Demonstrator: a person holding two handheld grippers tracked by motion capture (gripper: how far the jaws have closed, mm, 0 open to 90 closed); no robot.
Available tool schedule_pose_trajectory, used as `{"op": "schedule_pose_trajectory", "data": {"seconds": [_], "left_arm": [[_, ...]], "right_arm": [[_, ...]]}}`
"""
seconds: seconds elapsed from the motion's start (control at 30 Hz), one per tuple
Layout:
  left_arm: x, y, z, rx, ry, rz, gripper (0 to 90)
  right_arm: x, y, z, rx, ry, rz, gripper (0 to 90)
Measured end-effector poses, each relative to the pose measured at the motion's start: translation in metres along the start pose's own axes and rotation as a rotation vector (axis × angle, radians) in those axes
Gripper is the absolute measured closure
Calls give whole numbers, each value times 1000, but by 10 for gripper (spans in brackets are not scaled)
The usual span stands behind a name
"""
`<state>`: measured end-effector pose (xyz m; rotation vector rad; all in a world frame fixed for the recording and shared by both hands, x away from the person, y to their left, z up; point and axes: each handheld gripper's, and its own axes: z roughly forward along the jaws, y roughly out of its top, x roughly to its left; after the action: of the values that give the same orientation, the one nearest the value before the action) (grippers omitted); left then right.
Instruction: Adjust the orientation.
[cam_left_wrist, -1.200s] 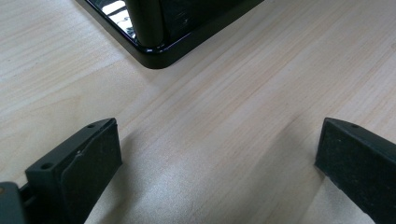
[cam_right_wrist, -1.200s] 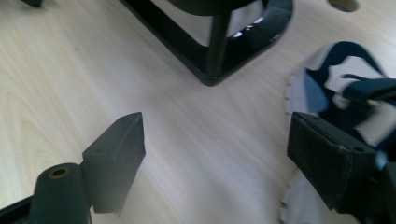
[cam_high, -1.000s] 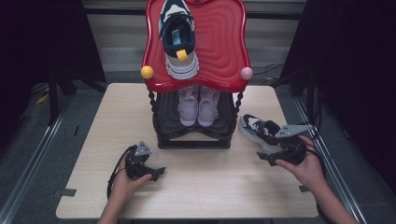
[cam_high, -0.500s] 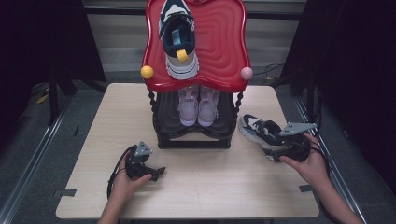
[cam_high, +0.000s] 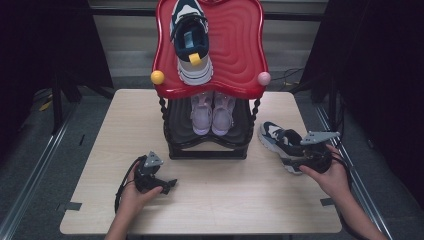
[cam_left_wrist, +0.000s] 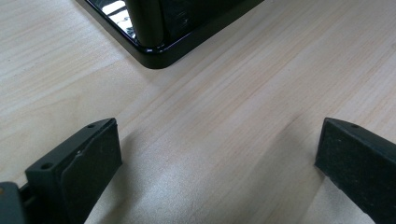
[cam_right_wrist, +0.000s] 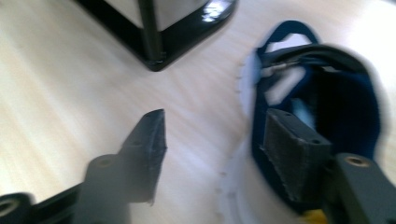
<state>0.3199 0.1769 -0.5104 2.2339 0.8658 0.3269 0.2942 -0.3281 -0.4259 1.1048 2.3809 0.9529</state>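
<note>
1. Table (cam_high: 210, 210): pale wood grain, smooth and matt.
2. Rack top (cam_high: 235, 45): red, glossy, rippled plastic.
3. Rack base (cam_left_wrist: 187, 42): black, glossy.
4. Shoe (cam_right_wrist: 299, 107): navy cloth, white rubbery sole.
5. Pads (cam_right_wrist: 294, 149): black, rough, matt.

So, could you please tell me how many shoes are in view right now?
4: a navy-and-white sneaker on the red top shelf, two pale pink sneakers on the black lower shelf, one navy-and-white sneaker on the table. The top shelf may hide others.
</note>
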Motion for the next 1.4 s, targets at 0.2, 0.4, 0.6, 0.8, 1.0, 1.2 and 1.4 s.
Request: {"op": "schedule_pose_trajectory", "data": {"seconds": [0.2,0.4,0.6,0.8,1.0,1.2,1.4], "left_arm": [[0,0,0,0,0,0,0],[0,0,0,0,0,0,0],[0,0,0,0,0,-1,0],[0,0,0,0,0,0,0],[0,0,0,0,0,0,0],[0,0,0,0,0,0,0],[0,0,0,0,0,0,0]], "right_arm": [[9,3,5,7,-18,-50,403],[-5,10,-12,-35,-76,-25,369],[-14,-2,-3,5,-66,-3,419],[-12,-5,2,0,-48,-2,561],[-13,-7,4,-3,-65,-4,778],[-10,-8,2,-15,-58,-8,813],[16,-1,1,-52,-19,-18,815]]}}
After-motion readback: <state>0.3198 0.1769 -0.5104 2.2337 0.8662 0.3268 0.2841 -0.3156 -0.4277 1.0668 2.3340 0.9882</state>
